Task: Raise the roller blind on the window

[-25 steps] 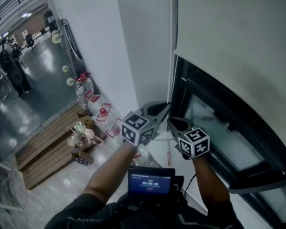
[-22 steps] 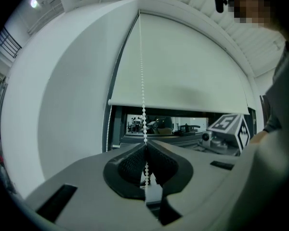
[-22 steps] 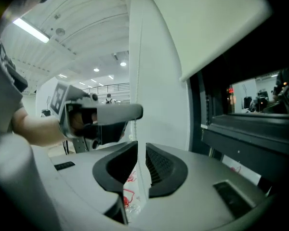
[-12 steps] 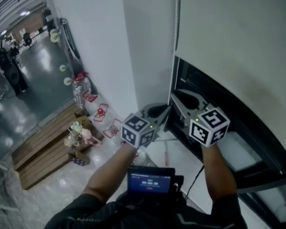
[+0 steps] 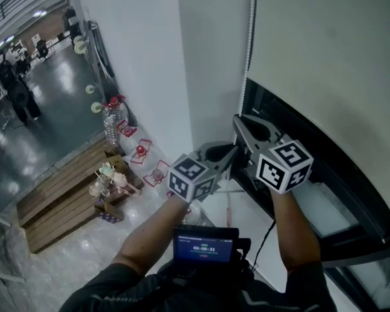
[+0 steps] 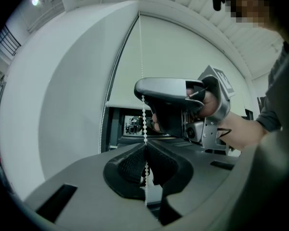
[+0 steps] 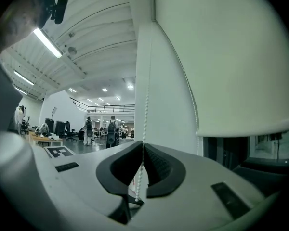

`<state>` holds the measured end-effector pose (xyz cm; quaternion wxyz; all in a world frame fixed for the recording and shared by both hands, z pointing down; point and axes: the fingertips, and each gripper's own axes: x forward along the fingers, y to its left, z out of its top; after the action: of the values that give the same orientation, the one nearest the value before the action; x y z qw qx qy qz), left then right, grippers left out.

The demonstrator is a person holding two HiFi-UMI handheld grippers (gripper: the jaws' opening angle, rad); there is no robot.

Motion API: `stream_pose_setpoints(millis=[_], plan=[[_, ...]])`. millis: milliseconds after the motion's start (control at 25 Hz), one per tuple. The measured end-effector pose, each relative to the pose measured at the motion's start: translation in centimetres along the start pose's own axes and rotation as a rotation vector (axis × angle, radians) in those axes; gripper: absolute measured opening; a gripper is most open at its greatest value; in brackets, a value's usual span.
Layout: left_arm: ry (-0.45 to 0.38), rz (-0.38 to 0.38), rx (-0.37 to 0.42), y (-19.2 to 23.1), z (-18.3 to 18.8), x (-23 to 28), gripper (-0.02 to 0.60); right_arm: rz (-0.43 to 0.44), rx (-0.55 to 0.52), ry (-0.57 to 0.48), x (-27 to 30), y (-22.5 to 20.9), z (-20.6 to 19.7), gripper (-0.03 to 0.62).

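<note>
White chain (image 5: 248, 44), hidden part: in your head view it drops down the upper middle of the frame and vanishes behind your two grippers. Only the gripper views show you where each one grips it.
Blind top: cut off by the upper edge of the head view, so you cannot see the roller there.
Roller blind (image 5: 331, 57): a pale, plain sheet fills the upper right of the head view. Its lower edge slants down to the right over the dark window frame (image 5: 344, 187), with glass bared beneath.
Left gripper (image 5: 232, 150): centre frame, jaws pressed together on the chain (image 6: 143, 110), with beads running on below the pads.
Right gripper (image 5: 238, 121): just above and right of the left one. Its jaws have just closed, pinching the chain (image 7: 145, 114) between them.
</note>
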<state>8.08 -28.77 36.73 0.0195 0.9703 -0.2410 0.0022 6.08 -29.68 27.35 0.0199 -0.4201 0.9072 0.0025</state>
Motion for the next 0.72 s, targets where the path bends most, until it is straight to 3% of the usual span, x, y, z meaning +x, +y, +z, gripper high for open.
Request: stream_pose_setpoints(millis=[720], plan=[[0.137,0.019,-0.017,0.2,-7.3,-0.2,0.002,-0.038,0.041,0.068,-0.6,0.1,-7.5,0.006]])
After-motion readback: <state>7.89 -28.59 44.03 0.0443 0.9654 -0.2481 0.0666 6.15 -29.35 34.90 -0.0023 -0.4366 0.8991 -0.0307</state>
